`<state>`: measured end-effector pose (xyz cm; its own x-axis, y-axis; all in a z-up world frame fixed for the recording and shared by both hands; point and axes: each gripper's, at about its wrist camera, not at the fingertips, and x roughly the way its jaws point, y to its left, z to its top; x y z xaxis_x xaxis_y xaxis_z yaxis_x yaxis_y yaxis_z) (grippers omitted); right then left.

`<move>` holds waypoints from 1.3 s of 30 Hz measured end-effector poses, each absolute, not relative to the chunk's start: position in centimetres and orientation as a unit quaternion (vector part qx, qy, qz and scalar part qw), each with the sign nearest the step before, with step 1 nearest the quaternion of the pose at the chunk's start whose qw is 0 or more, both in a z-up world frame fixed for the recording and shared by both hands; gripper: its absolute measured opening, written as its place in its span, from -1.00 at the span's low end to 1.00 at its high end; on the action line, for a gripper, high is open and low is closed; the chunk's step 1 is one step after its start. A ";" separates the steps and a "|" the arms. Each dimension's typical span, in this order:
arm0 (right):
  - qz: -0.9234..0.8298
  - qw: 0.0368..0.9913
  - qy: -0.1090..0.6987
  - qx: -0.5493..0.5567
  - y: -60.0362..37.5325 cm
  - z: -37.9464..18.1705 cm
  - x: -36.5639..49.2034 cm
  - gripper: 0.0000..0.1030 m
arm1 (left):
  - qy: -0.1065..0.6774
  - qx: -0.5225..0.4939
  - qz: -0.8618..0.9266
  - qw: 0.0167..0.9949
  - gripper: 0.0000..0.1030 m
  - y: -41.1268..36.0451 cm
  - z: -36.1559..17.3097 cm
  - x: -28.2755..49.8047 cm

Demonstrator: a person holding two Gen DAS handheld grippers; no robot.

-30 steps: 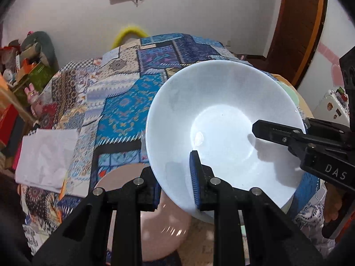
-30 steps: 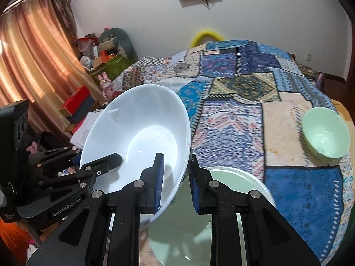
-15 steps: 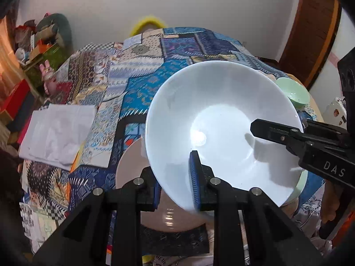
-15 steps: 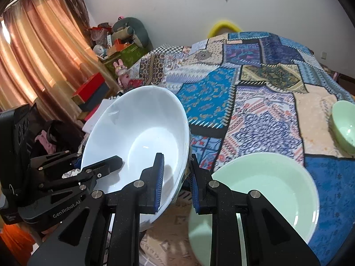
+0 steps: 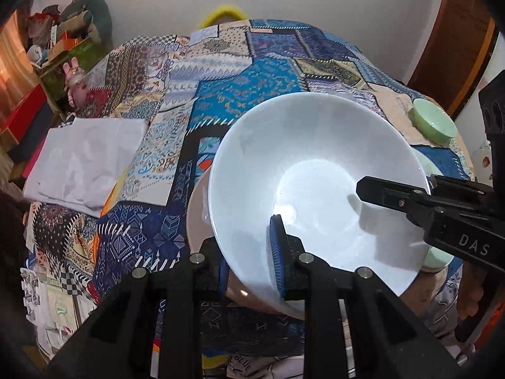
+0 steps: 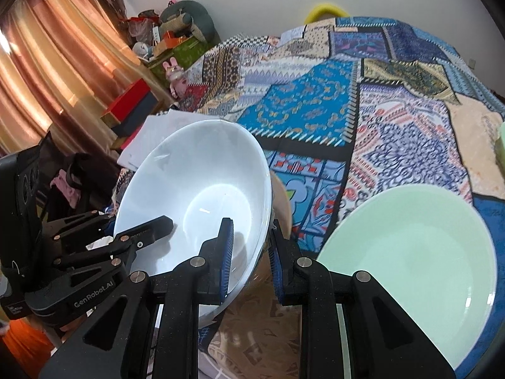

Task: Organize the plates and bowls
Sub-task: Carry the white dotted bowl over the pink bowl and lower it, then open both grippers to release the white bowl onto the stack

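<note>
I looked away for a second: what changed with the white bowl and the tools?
The white bowl, carried by both tools, has shifted left, clear of the green plate and over the pink plate. Nothing was released: left tool and right tool still clamp its rim. The small green bowl stayed put.

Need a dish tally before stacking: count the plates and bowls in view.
4: white bowl held by both grippers; pink plate beneath it; green plate to its right; small green bowl farther right. Others may be hidden.

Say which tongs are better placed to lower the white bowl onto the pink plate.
Left, probably. Both grip the white bowl by its rim, but the left tongs sit right over the pink plate, while the right tongs hang nearer the green plate.
</note>
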<state>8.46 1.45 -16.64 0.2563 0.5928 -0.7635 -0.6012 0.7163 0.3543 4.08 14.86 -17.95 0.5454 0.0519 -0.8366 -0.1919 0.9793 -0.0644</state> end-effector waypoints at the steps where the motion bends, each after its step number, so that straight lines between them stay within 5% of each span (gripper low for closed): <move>1: 0.377 0.790 0.483 -0.005 1.7 -17.0 8.3 -0.61 | 0.473 -0.076 0.071 0.875 -0.56 15.1 -18.2 4.1; 25: 0.363 0.785 0.501 -0.016 2.6 -17.9 8.5 -0.56 | 0.481 -0.047 0.092 0.870 -0.56 16.2 -20.3 4.8; 27: 0.363 0.791 0.491 -0.010 2.2 -17.3 8.4 -0.52 | 0.483 -0.049 0.093 0.869 -0.57 16.3 -20.4 4.9; 29: 0.370 0.792 0.486 -0.001 1.8 -17.1 8.4 -0.27 | 0.486 -0.038 0.096 0.868 -0.58 16.2 -20.7 5.0; 33: 0.363 0.807 0.466 -0.015 1.6 -16.6 7.9 -0.21 | 0.480 -0.021 0.103 0.871 -0.54 15.4 -20.7 5.3; 39: 0.362 0.813 0.455 -0.014 0.7 -16.1 7.7 -0.19 | 0.485 0.023 0.101 0.869 -0.11 14.0 -20.6 5.5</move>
<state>7.71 0.65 -16.05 0.3237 0.5758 -0.7508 -0.6010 0.7380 0.3068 5.46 13.96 -20.56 0.5098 0.1982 -0.8371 -0.1529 0.9785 0.1385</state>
